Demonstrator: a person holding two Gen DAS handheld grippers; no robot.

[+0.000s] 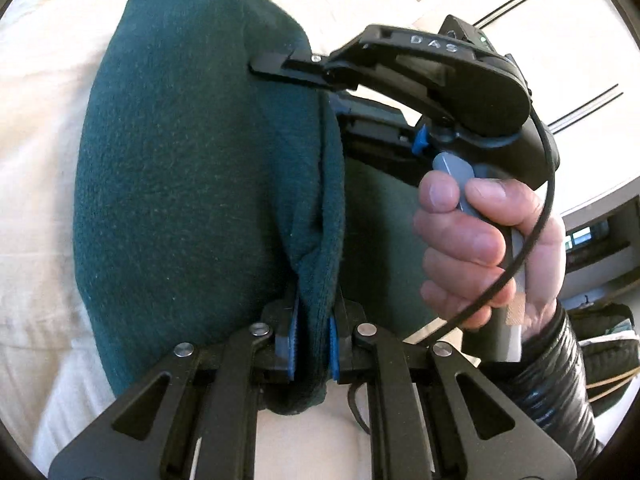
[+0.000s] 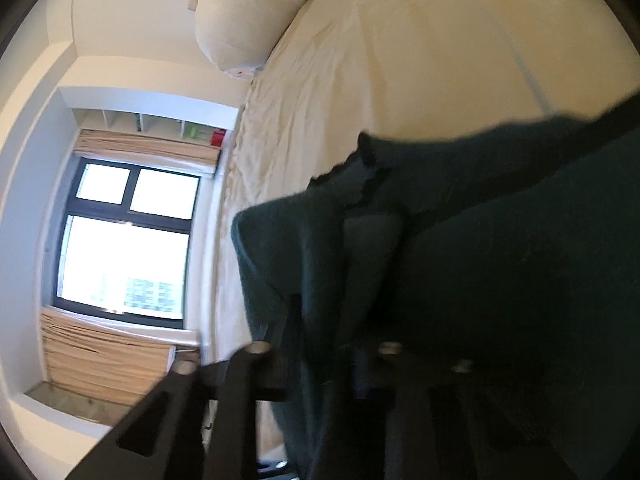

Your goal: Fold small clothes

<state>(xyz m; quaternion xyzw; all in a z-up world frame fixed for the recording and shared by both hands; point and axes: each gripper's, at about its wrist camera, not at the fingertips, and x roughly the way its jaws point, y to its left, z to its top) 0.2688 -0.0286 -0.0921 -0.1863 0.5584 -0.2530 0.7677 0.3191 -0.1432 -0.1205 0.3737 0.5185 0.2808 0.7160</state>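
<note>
Window (image 2: 124,240): at far left of the right wrist view, bright, beige curtains beside it.
Bed sheet (image 1: 36,160): cream, wrinkled, under the cloth.
Green cloth (image 1: 192,184): lifted above the sheet.
Left gripper (image 1: 312,336): clamped on a cloth fold.
Right gripper (image 1: 276,67): pinches the cloth's far edge.

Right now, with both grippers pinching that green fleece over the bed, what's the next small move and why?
Probably lower both together and lay the green fleece flat on the bed sheet. The left gripper clamps a bunched edge, the right gripper pinches the far edge, and the cloth hangs doubled between them, so the fold looks formed and only needs setting down before release.
</note>
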